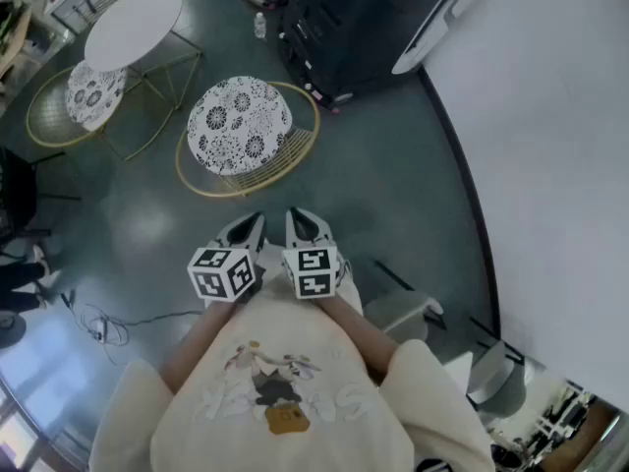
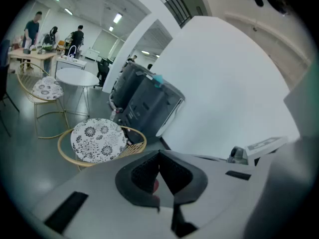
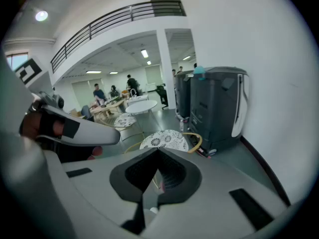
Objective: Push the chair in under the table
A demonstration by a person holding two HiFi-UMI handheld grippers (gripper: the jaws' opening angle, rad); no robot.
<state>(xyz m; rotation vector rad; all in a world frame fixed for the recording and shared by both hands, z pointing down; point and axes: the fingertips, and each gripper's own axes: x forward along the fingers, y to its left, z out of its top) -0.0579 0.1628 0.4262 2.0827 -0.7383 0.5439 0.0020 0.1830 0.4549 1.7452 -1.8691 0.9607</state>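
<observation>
A gold wire chair with a black-and-white floral cushion (image 1: 241, 124) (image 2: 97, 141) (image 3: 164, 140) stands on the grey floor, a little apart from the round white table (image 1: 133, 26) (image 2: 77, 77) (image 3: 141, 106). A second chair of the same kind (image 1: 93, 94) (image 2: 47, 88) sits close against that table's far side. My left gripper (image 1: 246, 232) (image 2: 159, 154) and right gripper (image 1: 305, 226) (image 3: 158, 151) are held side by side in front of my chest, short of the near chair, pointing down toward it. Both are shut with nothing between the jaws.
A large dark office machine (image 1: 364, 18) (image 3: 214, 106) stands against the white wall (image 1: 550, 116), right of the chair. A small bottle (image 1: 259, 26) is on the floor by it. Cables (image 1: 103, 327) lie at the lower left. People stand at a far desk (image 2: 30, 51).
</observation>
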